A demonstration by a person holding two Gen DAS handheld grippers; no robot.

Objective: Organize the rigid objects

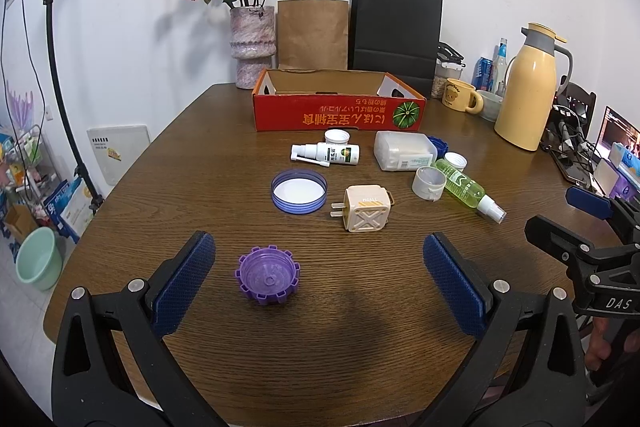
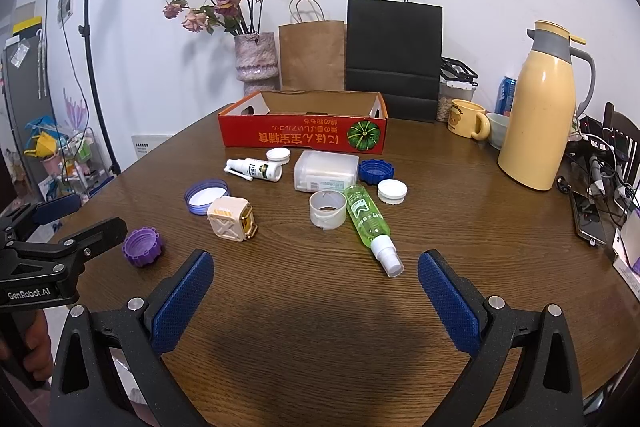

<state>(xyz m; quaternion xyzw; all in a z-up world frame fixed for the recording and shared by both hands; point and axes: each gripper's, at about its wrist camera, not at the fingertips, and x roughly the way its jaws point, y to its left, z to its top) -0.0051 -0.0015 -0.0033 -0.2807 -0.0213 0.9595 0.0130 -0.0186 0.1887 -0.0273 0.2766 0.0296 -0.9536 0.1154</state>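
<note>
Small items lie scattered on a round wooden table [image 1: 320, 339] in front of an empty red cardboard box [image 1: 338, 113] [image 2: 302, 135]. A purple ridged cap [image 1: 267, 279] [image 2: 143, 246] sits nearest, just left of centre between my left gripper's open jaws. Behind it lie a blue-rimmed lid [image 1: 299, 191], a cream plug adapter [image 1: 366, 207] [image 2: 231, 218], a white spray bottle [image 1: 326, 153] and a clear plastic case [image 1: 404, 151]. A green spray bottle [image 2: 370, 227] lies ahead of my right gripper [image 2: 316, 263]. Both my left gripper [image 1: 318, 247] and the right one are open and hold nothing.
A vase of dried roses [image 1: 253, 45], a brown paper bag [image 1: 312, 33] and a black paper bag [image 1: 396, 27] stand behind the box. A yellow thermos jug [image 2: 538, 115], mugs and cans stand at the right, with cables and a phone [image 2: 588, 219] near the right edge. Several loose white and blue caps lie around the case.
</note>
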